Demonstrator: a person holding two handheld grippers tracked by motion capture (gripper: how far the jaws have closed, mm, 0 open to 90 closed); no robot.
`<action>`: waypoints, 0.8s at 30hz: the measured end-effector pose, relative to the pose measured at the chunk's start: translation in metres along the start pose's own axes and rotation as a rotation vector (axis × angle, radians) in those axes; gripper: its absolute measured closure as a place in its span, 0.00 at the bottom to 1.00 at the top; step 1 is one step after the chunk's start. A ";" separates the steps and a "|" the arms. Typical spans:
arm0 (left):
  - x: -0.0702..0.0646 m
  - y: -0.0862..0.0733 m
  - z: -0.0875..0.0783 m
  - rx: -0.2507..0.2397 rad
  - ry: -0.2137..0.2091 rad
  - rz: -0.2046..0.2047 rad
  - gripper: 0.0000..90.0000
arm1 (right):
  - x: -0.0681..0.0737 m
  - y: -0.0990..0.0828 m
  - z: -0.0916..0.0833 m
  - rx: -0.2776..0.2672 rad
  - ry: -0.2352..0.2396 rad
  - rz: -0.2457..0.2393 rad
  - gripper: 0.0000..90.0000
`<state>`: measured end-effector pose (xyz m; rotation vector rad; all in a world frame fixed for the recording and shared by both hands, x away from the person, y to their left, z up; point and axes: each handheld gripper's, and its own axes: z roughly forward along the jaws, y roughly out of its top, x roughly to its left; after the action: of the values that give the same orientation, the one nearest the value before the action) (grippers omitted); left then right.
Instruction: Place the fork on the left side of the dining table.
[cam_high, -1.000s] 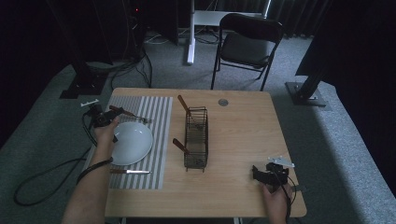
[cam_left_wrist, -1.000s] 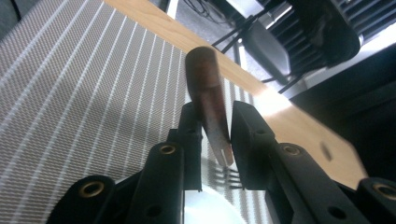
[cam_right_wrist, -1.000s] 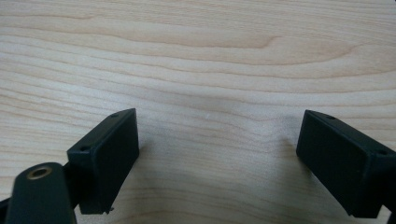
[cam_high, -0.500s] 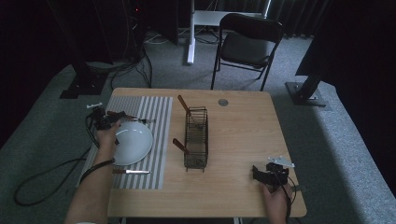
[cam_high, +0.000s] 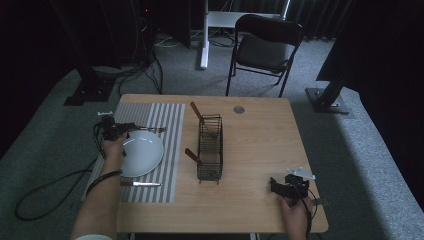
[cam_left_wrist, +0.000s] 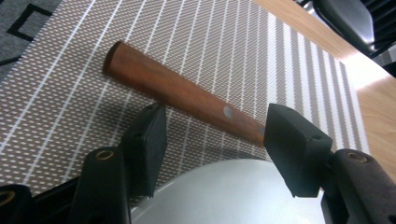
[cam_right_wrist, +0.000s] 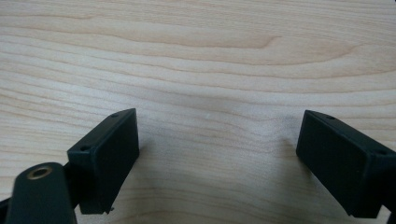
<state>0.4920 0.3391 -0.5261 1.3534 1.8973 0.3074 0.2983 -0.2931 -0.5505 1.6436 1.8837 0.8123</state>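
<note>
Altogether, counted from the high view:
Bench: one, pale wood (cam_high: 260, 150).
Striped mat: one (cam_high: 167, 150), on the bench's left part.
White plate: one (cam_high: 145, 155), on the mat.
Wire basket: one (cam_high: 210, 150), upright near the bench's middle, just right of the mat.
Wooden-handled pieces in basket: two, one sticking out at the far end (cam_high: 196, 111), one at the left side (cam_high: 192, 156); kind cannot be told.
Knife: one (cam_high: 141, 184), flat on the mat, nearer than the plate.
Fork: one (cam_high: 150, 129), flat on the mat, just beyond the plate's far rim.
Round disc: one (cam_high: 239, 109), small and grey, near the bench's far edge.
Chair: one (cam_high: 265, 45), black, on the carpet beyond the bench.

Left claw (cam_high: 125, 129): spread wide; in its own view (cam_left_wrist: 215, 140) jaws either side of a brown wooden handle (cam_left_wrist: 182, 98), not touching it, plate rim (cam_left_wrist: 224, 196) curving below them.
Handle detail: rivet and mat weave plain in the left claw view, too small to tell from above.
Left hand (cam_high: 114, 147): forearm reaching forward along the mat's left edge, claw pointing right.

Right claw (cam_high: 276, 186): spread wide; own view (cam_right_wrist: 215, 154) looking at bare wood grain between the jaws.
Right hand (cam_high: 296, 212): low at the bench's near right corner, well apart from the basket, claw pointing left.
</note>
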 end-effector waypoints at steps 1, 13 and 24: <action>0.000 0.000 0.000 -0.006 0.001 0.006 0.41 | 0.000 0.000 0.000 -0.001 0.000 -0.001 0.14; -0.013 -0.002 -0.011 -0.021 0.081 0.110 0.33 | 0.000 0.000 0.000 -0.001 0.000 -0.001 0.14; -0.026 -0.018 -0.040 -0.055 0.054 0.246 0.21 | 0.000 0.000 0.000 0.000 0.000 -0.001 0.14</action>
<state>0.4547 0.3180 -0.4980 1.5570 1.7532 0.5197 0.2984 -0.2933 -0.5504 1.6426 1.8841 0.8122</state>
